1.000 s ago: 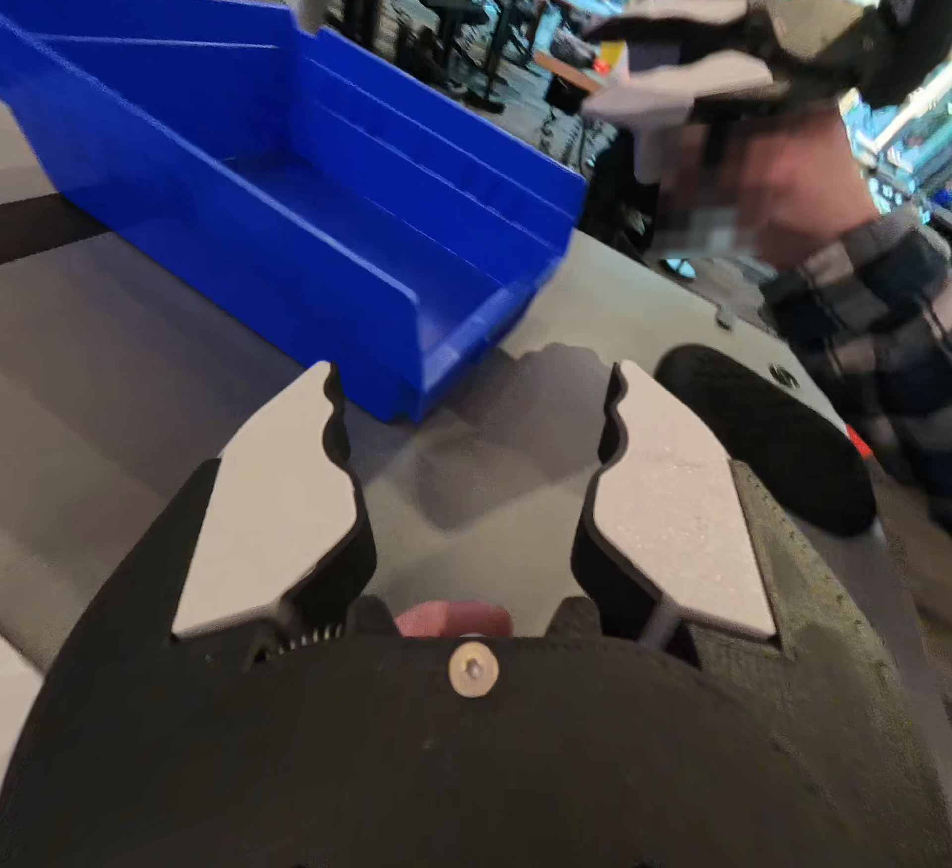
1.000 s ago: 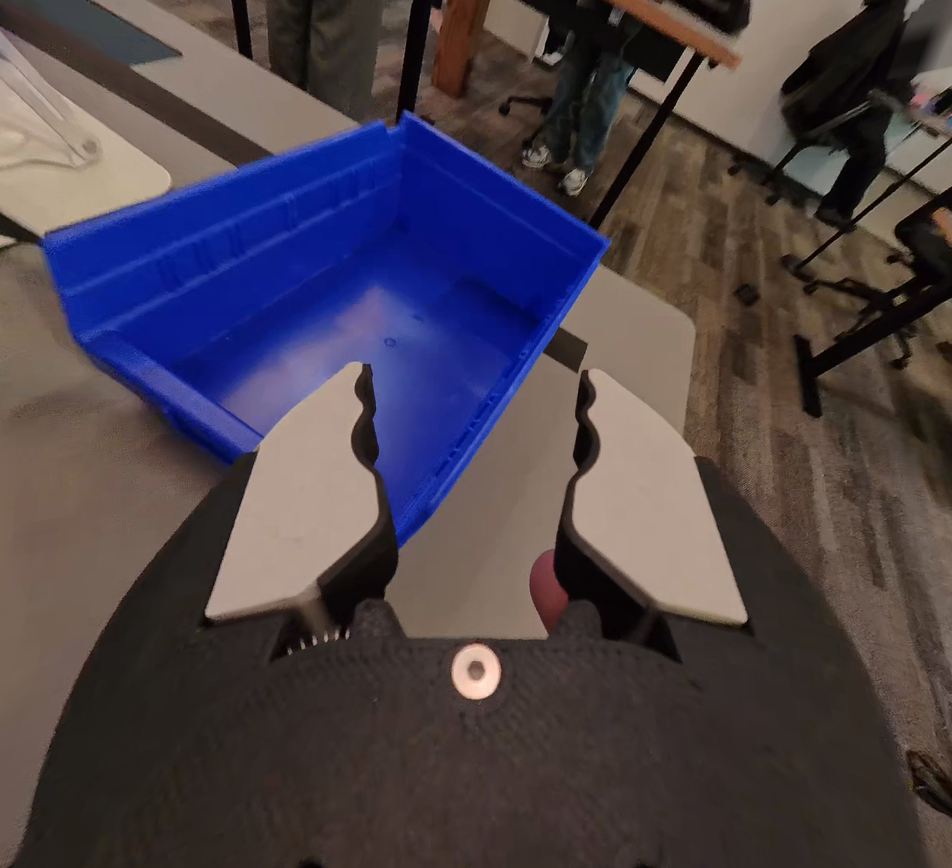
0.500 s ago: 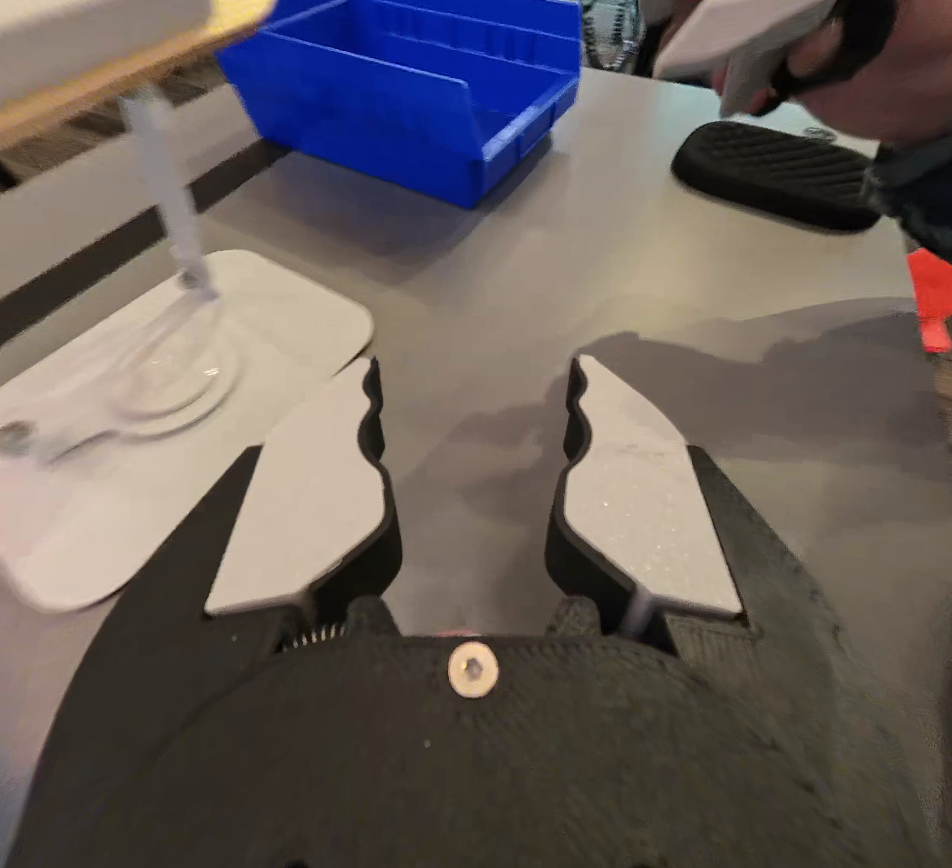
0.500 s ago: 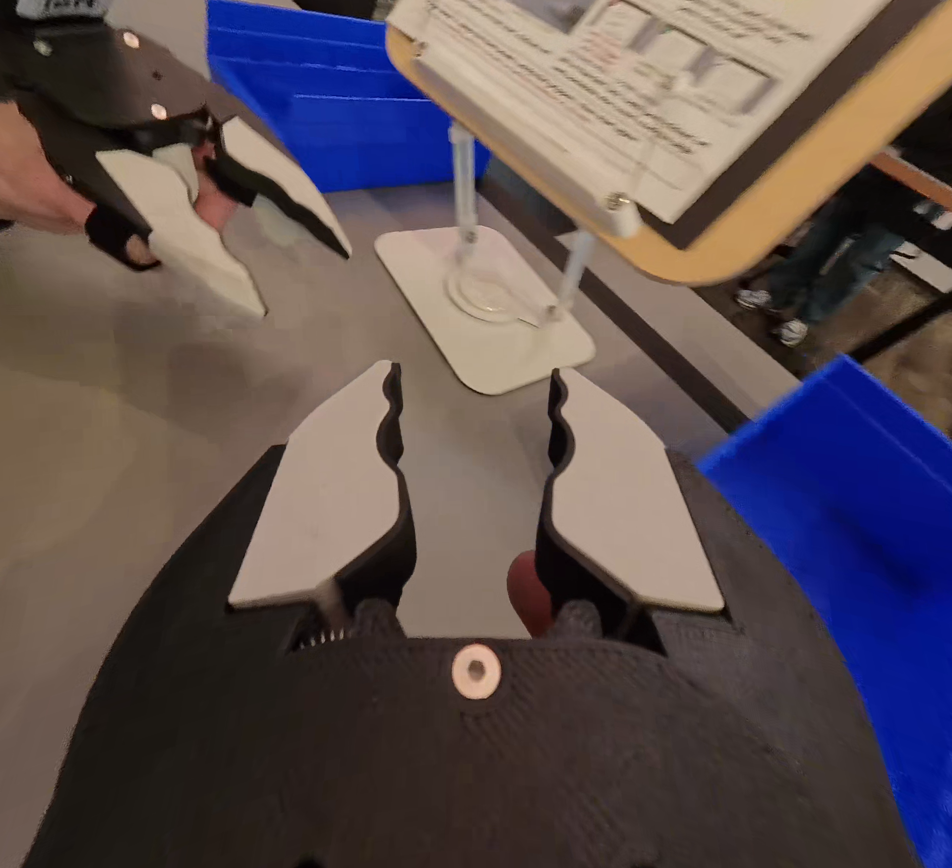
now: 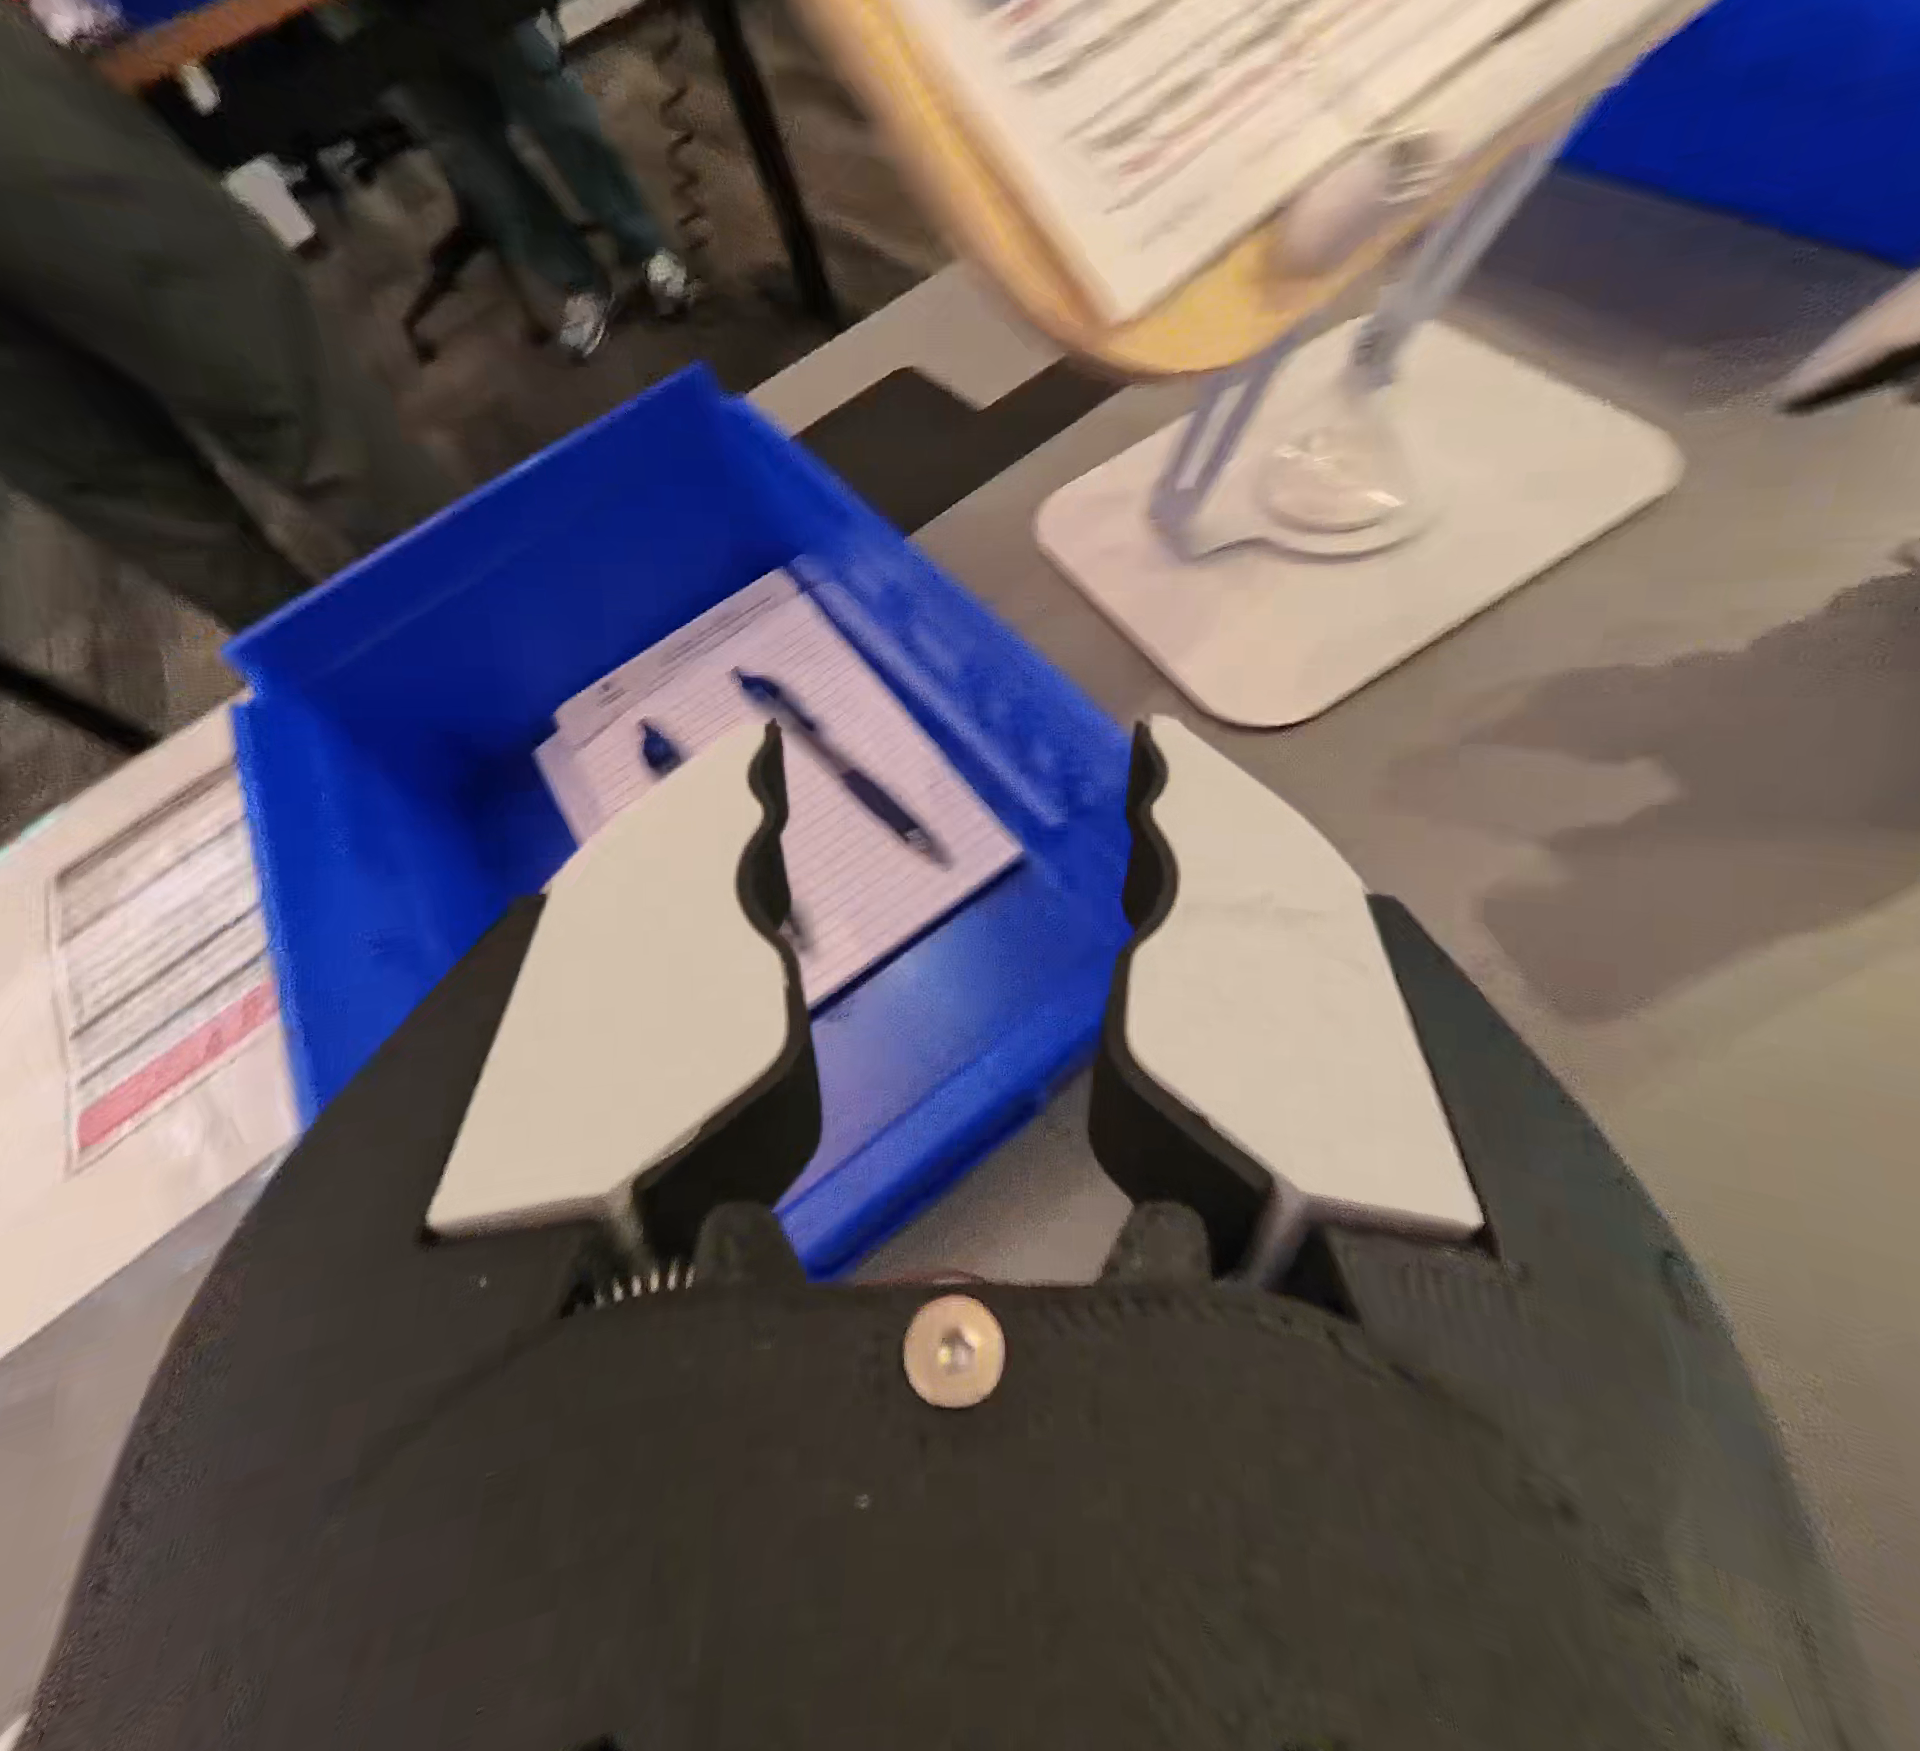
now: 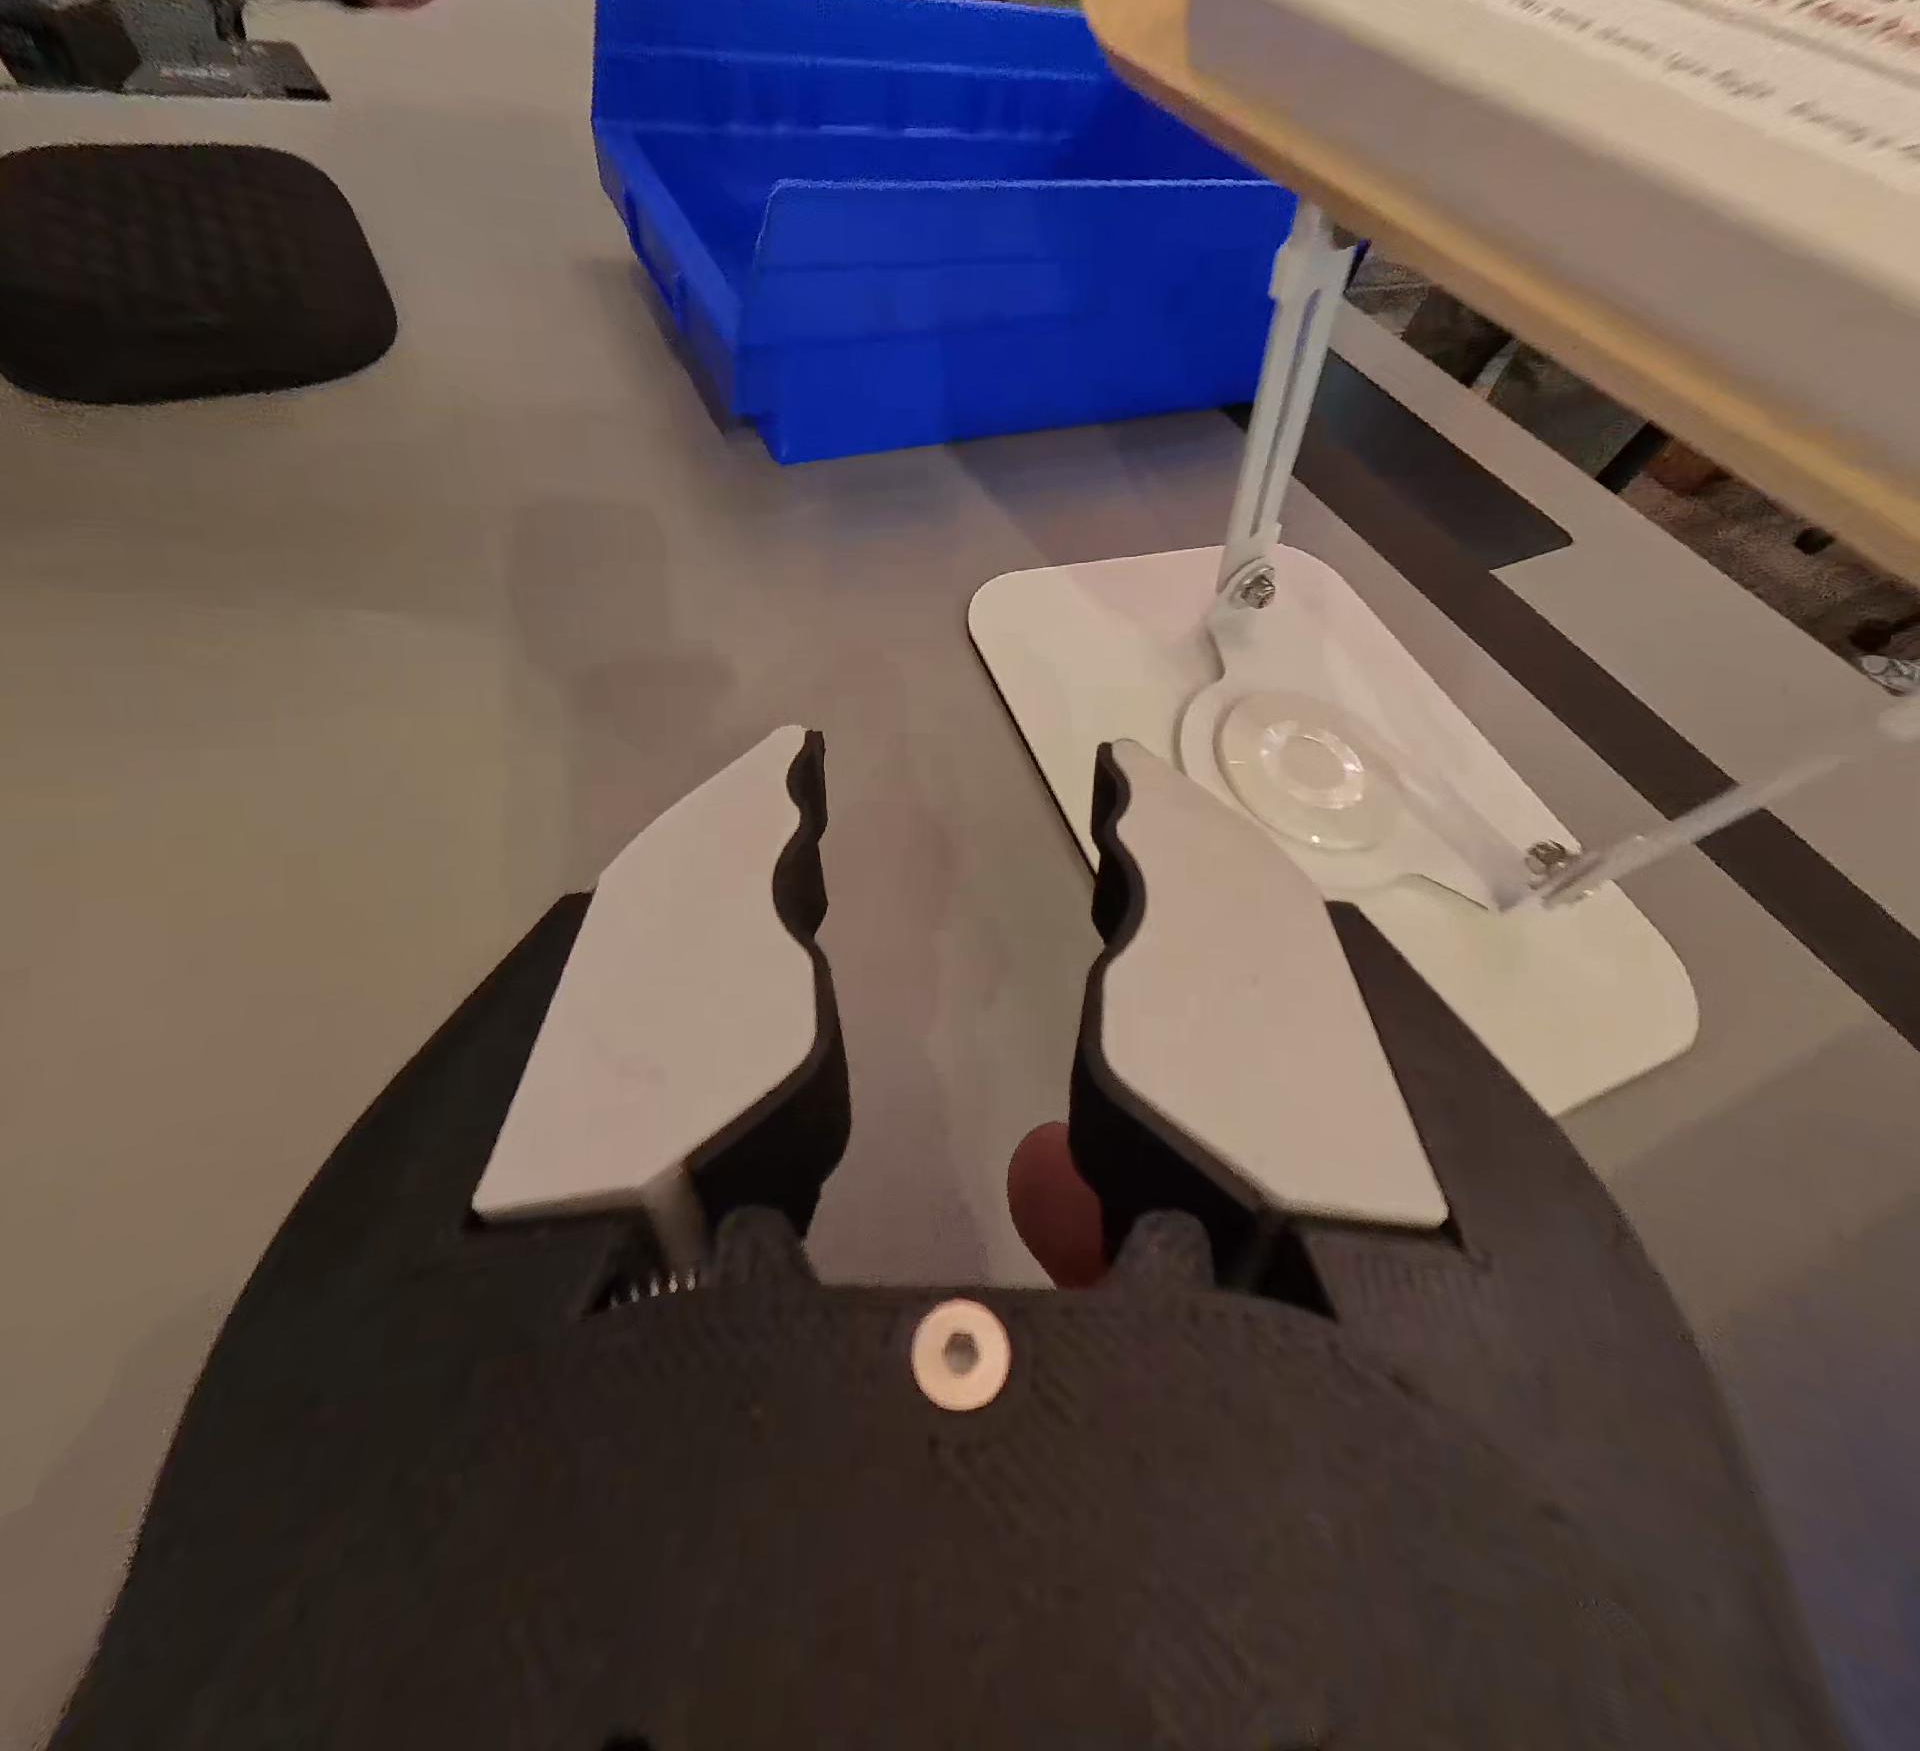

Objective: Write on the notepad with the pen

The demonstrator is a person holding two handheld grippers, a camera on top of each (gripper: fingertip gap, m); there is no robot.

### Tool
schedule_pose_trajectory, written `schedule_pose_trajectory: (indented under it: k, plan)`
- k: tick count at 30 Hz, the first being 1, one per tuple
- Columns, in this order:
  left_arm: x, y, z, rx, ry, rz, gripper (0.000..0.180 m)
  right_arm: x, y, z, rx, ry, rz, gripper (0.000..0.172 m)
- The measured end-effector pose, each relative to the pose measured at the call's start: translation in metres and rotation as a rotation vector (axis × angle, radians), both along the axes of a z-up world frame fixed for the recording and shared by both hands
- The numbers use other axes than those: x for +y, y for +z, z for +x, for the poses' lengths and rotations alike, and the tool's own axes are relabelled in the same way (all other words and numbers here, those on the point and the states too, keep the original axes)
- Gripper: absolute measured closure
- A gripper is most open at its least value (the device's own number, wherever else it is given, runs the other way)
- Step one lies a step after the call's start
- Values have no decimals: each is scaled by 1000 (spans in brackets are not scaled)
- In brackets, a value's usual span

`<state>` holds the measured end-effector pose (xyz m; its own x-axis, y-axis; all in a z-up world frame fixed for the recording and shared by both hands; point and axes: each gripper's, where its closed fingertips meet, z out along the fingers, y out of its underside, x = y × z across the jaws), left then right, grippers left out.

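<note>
Lying diagonally on notepad (image 5: pixel 790 797): pen (image 5: pixel 836 771)

My left wrist camera sits behind its own fingers (image 5: pixel 675 953), high over the table edge, looking down into a blue bin (image 5: pixel 436 662) close below. My right wrist camera looks low and forward across the grey table (image 6: pixel 312 714) toward another blue bin (image 6: pixel 935 267) farther off. Both views share the white stand base (image 5: pixel 1351 558) (image 6: pixel 1351 766) and the tilted board (image 5: pixel 1247 39) (image 6: pixel 1558 39) above it.
</note>
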<state>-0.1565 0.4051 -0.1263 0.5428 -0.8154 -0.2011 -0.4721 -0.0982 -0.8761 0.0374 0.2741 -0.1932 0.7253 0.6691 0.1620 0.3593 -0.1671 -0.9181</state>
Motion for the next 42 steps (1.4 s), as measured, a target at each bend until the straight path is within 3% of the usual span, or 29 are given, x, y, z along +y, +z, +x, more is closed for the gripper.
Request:
schedule_pose_trajectory:
  k: [3, 7, 12, 17, 26, 32, 42]
  plan:
    - [41, -15, -14, 13, 68, -134, 108, 2, -14, -8, 6, 22, -31, 121]
    - [83, -35, -10, 74, 98, -206, 108, -4, -29, -9, -32, 50, -45, 122]
    - [119, -73, -5, 169, 137, -327, 103, -7, -31, -8, -22, 66, -57, 122]
    - [123, -96, -6, 238, 154, -372, 106, -8, -32, -8, -23, 79, -63, 122]
    - [100, -102, 15, 232, 88, -440, 120, -17, -38, 21, -47, 31, -93, 132]
    - [108, -130, 27, 273, 163, -561, 110, -26, -39, 49, -57, -22, -94, 132]
    - [125, -150, 33, 375, 253, -556, 132, -27, -38, 49, -33, -1, -113, 132]
